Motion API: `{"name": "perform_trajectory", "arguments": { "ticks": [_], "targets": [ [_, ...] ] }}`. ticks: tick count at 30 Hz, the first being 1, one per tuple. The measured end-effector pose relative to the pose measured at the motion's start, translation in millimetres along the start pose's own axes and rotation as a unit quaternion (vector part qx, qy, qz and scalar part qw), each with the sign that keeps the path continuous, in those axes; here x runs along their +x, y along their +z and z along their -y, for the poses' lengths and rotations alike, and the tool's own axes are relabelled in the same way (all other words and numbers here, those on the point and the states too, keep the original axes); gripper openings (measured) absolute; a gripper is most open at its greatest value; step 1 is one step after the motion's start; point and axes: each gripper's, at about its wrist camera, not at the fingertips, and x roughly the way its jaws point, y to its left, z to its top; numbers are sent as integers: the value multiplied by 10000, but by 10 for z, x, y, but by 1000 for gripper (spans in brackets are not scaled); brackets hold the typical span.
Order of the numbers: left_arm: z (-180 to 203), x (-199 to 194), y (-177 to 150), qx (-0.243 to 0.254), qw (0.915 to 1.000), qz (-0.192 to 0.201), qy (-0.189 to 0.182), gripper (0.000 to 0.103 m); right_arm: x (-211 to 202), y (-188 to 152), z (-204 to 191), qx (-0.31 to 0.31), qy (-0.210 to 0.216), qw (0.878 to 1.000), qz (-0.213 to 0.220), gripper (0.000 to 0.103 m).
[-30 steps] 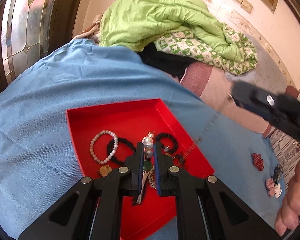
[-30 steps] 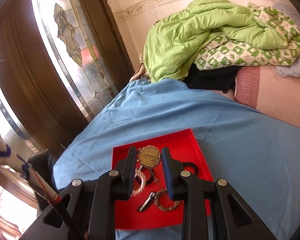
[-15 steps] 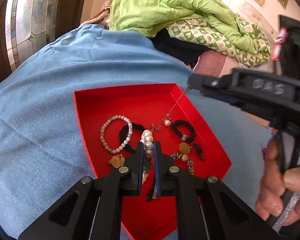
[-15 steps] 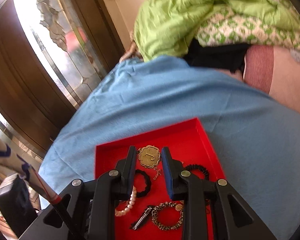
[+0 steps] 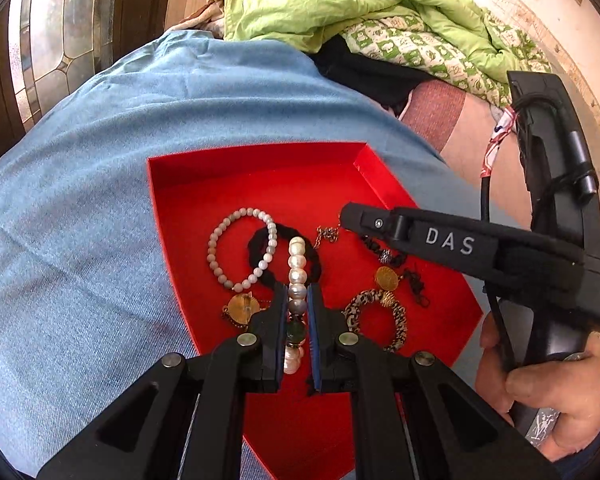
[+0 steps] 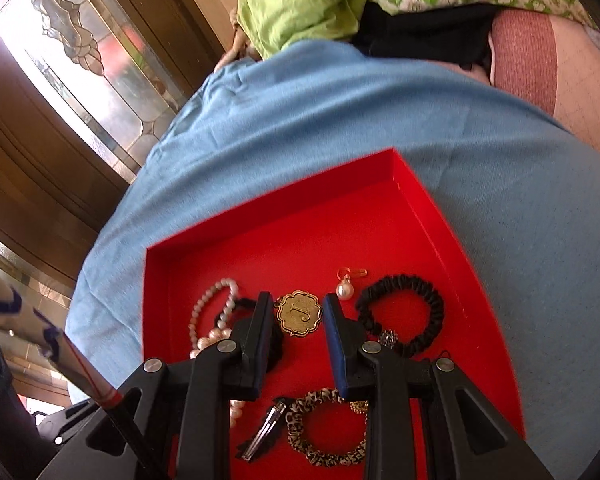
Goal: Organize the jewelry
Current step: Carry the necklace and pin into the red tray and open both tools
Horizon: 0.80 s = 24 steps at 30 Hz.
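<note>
Jewelry lies in a red tray (image 5: 172,216) on the blue cloth (image 5: 80,184). From the left: a pale bead bracelet (image 5: 220,268), then a pearl strand (image 5: 297,264) on which the left gripper (image 5: 298,312) is closed. The right gripper (image 6: 296,320) has its fingers apart around a gold pendant (image 6: 300,314) — touching or not, I cannot tell. Further right lie a black scrunchie (image 6: 428,308) and a leopard bracelet (image 6: 324,456). The right tool's body covers part of the tray in the left view.
</note>
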Motion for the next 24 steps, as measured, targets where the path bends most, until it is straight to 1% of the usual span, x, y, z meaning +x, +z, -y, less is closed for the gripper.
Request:
{"name": "perform_trajectory", "arguments": {
  "ticks": [5, 8, 10, 12, 13, 20, 24],
  "targets": [
    [-16, 23, -23, 8, 10000, -61, 57, 9, 38, -17, 81, 123, -82, 9999, -76, 29],
    [-42, 39, -24, -33, 9999, -105, 94, 10, 39, -17, 123, 183, -30, 9998, -106, 29],
    [-56, 35, -23, -57, 9999, -108, 96, 14, 23, -21, 128, 179, -66, 9998, -83, 29],
    [-56, 14, -22, -61, 9999, -64, 115, 28, -1, -27, 131, 195, -14, 9998, -59, 29],
    [-55, -4, -19, -59, 9999, -27, 108, 29, -25, -30, 131, 203, -12, 9998, -28, 29],
    [-37, -66, -25, -44, 9999, 88, 78, 29, -250, -82, 118, 207, 118, 9996, 161, 29],
    [5, -115, -35, 13, 9997, 194, 158, 31, -398, -152, 72, 93, 77, 9996, 274, 29]
  ]
}}
